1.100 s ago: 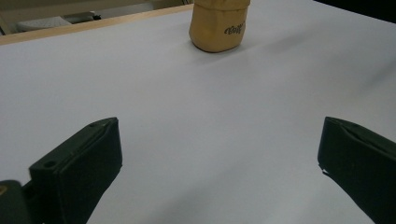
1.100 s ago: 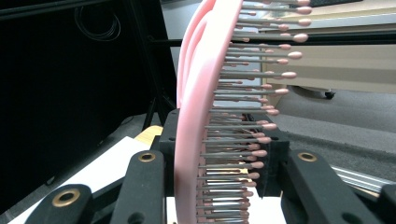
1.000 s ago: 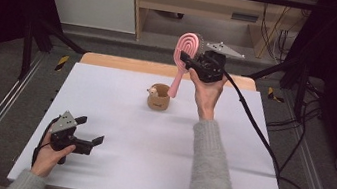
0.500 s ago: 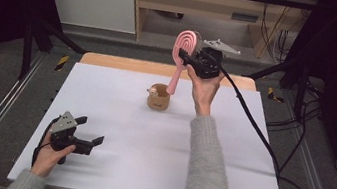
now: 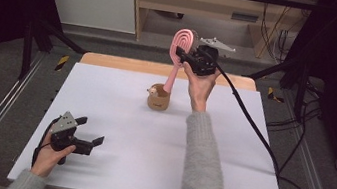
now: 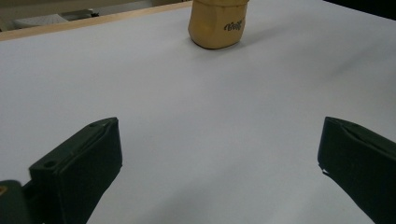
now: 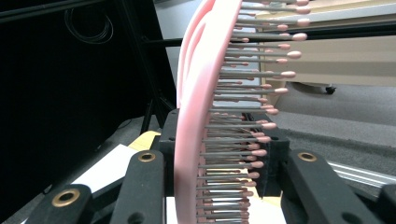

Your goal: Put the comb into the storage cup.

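**Right tool clamps the brush above the cup; left tool rests open**

Your right hand [image 5: 200, 86] is raised over the far middle of the counter [image 5: 229, 149], forearm reaching up from the near edge in a grey sleeve [image 5: 203, 170], wrist bent back so the palm faces you. It holds the right tool [image 5: 181, 55] up high, jaws pointing toward your left, its grey plate on top and its cable [image 5: 248, 119] trailing down over the counter's right side. The jaws are closed on the head of the pink brush [image 5: 182, 43]. In the right gripper view the brush [image 7: 198, 116] stands edge-on between the two jaws, its bristles [image 7: 252, 93] sticking out toward the picture's right.

The brush is upright, tilted slightly, head up. Its handle [image 5: 170, 79] runs down into the tan cup [image 5: 158, 98], which stands on the counter just left of your right wrist. Whether the handle's tip touches the bottom of the cup cannot be told.

Your left hand [image 5: 49, 152] lies low at the near left corner of the counter, well apart from the cup. It holds the left tool [image 5: 90, 144] about level, pointing toward the counter's right. Its jaws stand wide apart with nothing between them; in the left gripper view the bare counter [image 6: 196, 121] lies between them and the cup [image 6: 217, 23] stands far ahead.
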A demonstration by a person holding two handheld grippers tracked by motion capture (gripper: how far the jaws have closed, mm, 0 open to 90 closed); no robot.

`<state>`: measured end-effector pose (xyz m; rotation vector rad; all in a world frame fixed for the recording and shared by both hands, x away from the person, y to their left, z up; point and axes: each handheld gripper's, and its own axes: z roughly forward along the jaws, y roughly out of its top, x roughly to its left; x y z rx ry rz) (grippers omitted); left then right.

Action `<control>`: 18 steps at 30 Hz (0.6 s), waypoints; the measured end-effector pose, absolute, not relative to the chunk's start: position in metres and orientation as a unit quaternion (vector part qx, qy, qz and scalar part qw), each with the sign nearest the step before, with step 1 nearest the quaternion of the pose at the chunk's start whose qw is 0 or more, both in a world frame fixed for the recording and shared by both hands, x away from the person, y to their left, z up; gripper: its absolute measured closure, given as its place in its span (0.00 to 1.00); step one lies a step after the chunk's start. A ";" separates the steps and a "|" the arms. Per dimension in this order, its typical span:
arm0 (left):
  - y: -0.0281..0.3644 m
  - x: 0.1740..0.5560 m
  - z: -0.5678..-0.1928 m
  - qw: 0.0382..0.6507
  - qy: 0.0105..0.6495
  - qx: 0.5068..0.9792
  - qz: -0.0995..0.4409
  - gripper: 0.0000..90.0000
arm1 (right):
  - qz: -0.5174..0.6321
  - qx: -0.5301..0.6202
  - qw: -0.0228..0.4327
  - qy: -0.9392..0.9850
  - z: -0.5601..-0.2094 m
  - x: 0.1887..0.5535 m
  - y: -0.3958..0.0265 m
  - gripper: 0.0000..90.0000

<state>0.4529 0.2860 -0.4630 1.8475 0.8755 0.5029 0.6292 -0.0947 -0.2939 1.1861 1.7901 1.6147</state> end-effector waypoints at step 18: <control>0.286 0.453 -0.464 0.495 0.361 0.763 0.206 0.00 | 0.582 0.436 0.220 0.650 -0.309 0.643 -0.085 0.70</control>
